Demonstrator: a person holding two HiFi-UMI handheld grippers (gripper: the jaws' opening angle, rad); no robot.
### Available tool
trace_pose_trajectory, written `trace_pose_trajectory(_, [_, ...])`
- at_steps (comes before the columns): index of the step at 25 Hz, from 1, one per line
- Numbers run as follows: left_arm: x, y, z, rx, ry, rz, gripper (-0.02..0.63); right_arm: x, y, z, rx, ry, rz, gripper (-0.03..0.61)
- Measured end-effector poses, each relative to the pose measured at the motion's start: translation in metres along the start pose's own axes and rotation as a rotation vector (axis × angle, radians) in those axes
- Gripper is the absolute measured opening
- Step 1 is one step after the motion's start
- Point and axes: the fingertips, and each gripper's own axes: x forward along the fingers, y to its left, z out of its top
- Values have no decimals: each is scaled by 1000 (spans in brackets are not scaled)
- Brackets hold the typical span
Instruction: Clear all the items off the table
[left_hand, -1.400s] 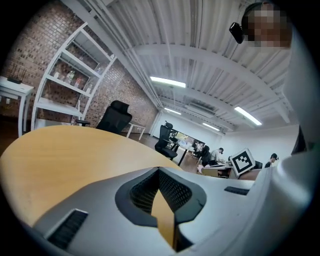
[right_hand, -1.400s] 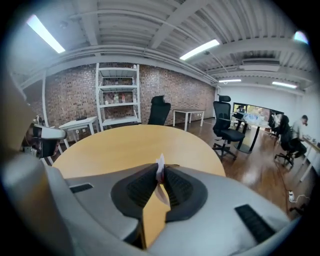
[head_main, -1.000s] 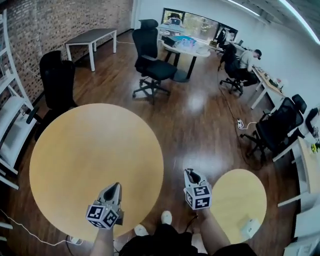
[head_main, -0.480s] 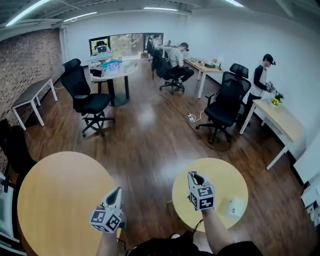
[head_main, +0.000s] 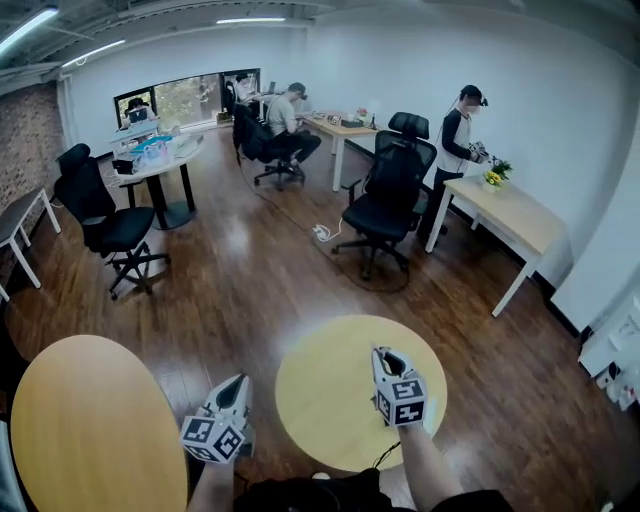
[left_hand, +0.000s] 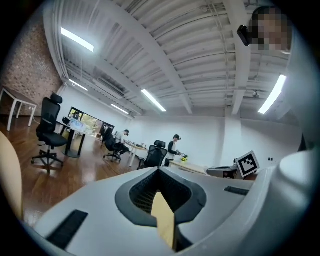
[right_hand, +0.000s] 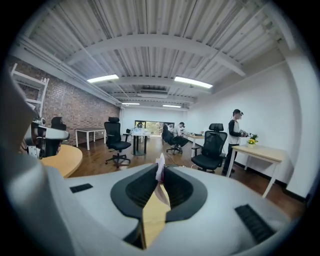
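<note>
One thin, limp white-pink scrap (right_hand: 160, 171) pinched in right gripper (right_hand: 159, 176).

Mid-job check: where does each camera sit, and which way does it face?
Head view: on the person's head, looking steeply down and forward over the small round yellow wooden table into the office; forearms, left gripper and right gripper show.
Left gripper view: rides the left gripper, looking along its shut jaws across the office; the right gripper's marker cube shows.
Right gripper view: rides the right gripper, facing the same room; jaws pinch a thin white-and-pink scrap.
Shared: all three show the standing person at the light wooden desk.
</note>
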Motion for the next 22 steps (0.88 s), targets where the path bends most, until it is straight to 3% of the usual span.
trace_pose_trajectory(6, [56,-41,-21,5,64,-175,-9,-23,-42,-11,52,-21,-118,38])
trace_pose_trajectory(11, [80,-53,-28,3,104,-246,-9,-35,-46,-23,73,-5,-158,38])
trace_pose_trajectory(18, [83,-48,-55,2,181,-275,-9,-25,-36,-52,87,73,-164,38])
trace_pose_trajectory(22, [74,-35,-77,-31,245,-245,-9,-12,-27,-84,100,161,-144,38])
